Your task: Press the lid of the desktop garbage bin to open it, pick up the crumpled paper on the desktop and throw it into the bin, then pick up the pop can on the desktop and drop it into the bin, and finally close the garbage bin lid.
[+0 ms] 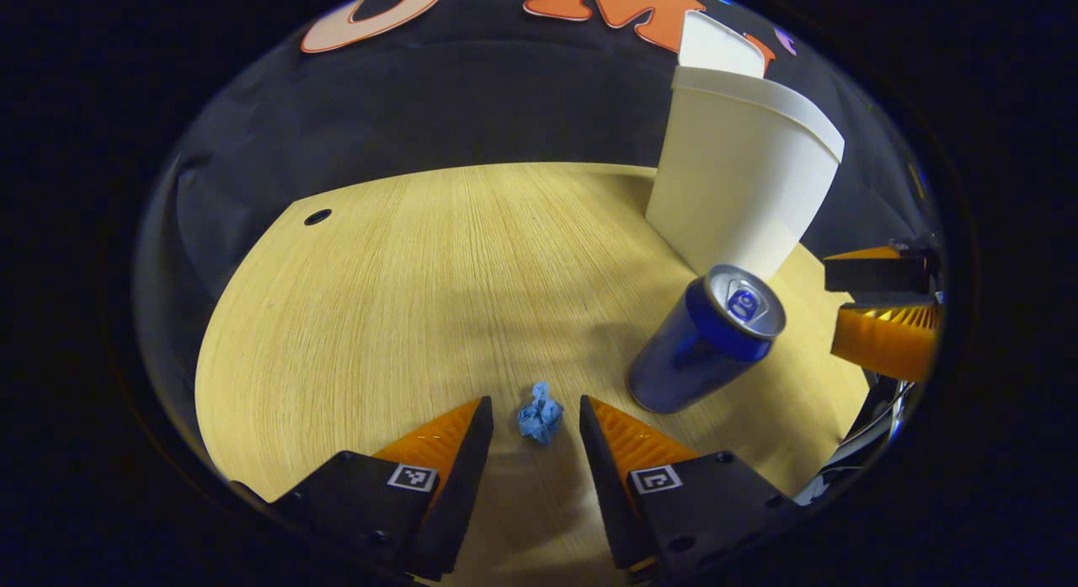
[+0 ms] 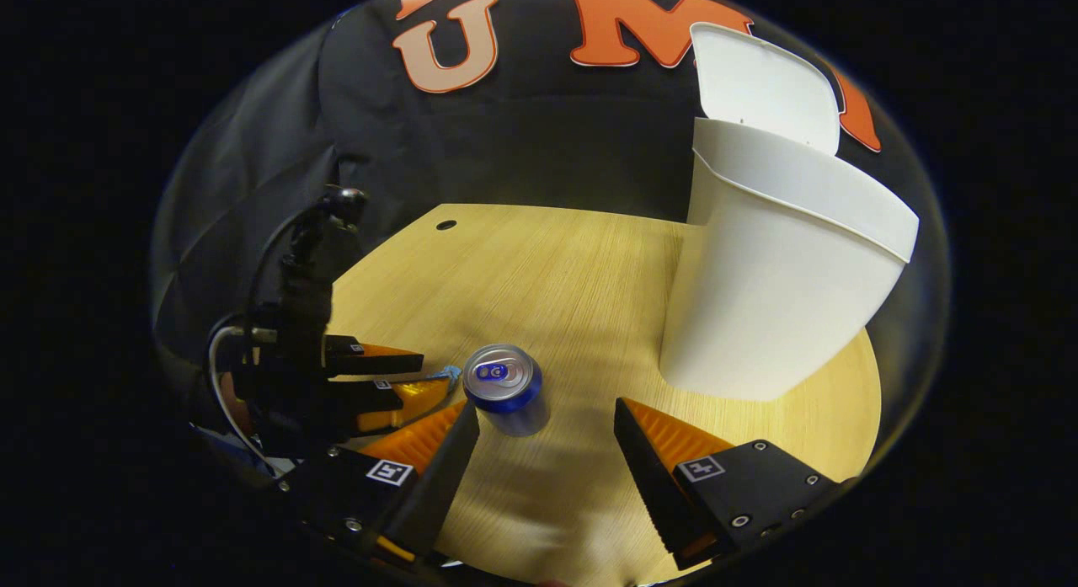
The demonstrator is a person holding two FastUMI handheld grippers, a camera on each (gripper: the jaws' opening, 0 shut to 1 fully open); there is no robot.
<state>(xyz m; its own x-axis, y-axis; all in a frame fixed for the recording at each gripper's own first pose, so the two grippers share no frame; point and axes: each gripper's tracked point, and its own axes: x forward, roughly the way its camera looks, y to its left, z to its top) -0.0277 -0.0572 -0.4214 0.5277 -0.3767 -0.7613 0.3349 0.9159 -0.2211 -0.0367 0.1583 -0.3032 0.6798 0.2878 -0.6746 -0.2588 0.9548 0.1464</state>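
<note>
we see a light wooden table (image 1: 404,267) carrying a white bin (image 1: 741,183), an upright blue can (image 1: 703,338) and blue crumpled paper (image 1: 540,413).

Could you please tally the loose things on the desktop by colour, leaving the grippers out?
Blue: 2, the crumpled paper and the pop can.
White: 1, the garbage bin, lid up.
Total: 3.

White bin (image 1: 733,183), blue can (image 1: 703,343), blue crumpled paper (image 1: 539,414), pale wood-grain desktop (image 1: 421,275)
</note>
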